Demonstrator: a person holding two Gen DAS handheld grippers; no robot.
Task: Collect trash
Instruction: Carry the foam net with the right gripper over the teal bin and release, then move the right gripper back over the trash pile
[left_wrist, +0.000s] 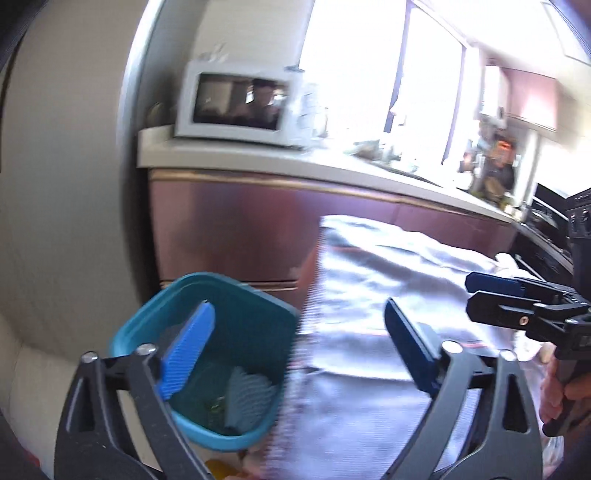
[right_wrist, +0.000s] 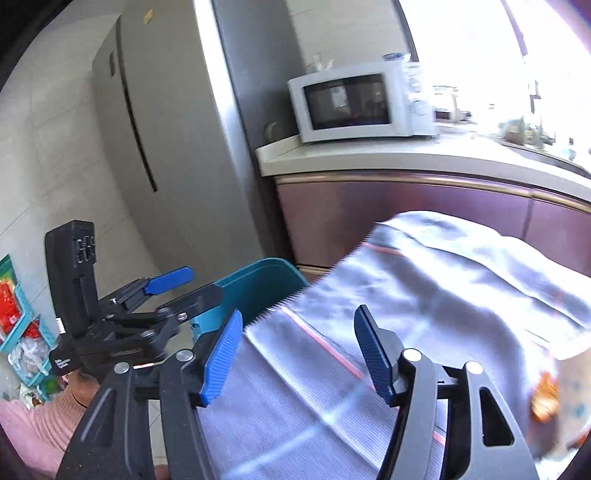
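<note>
While a large silvery bag (left_wrist: 388, 295) lies blurred across the foreground, both grippers hang over it with nothing between their blue pads. Seen from its own camera, the left gripper (left_wrist: 295, 354) has its jaws spread as wide as they go, one pad over the teal bin (left_wrist: 207, 369), the other over the bag. The right gripper (right_wrist: 299, 354) is also parted, less widely, its pads apart over the bag's ribbed surface and, by the look of it, clear of it. Neither tool grips anything.

The bin stands on the floor just left of the bag, against a reddish cabinet (right_wrist: 406, 221) whose counter carries a microwave (right_wrist: 358, 103); a grey fridge (right_wrist: 155, 129) rises to the left. Inside the bin sit a pale ribbed scrap (left_wrist: 247, 398) and some small greenish bits, apparently trash already gathered.

With the pair side by side over the bag, it appears the job at hand is handling it with two tools, since it is broad and limp. A person's hand (left_wrist: 565, 391) holds the right tool's handle at the edge of the left view.
</note>
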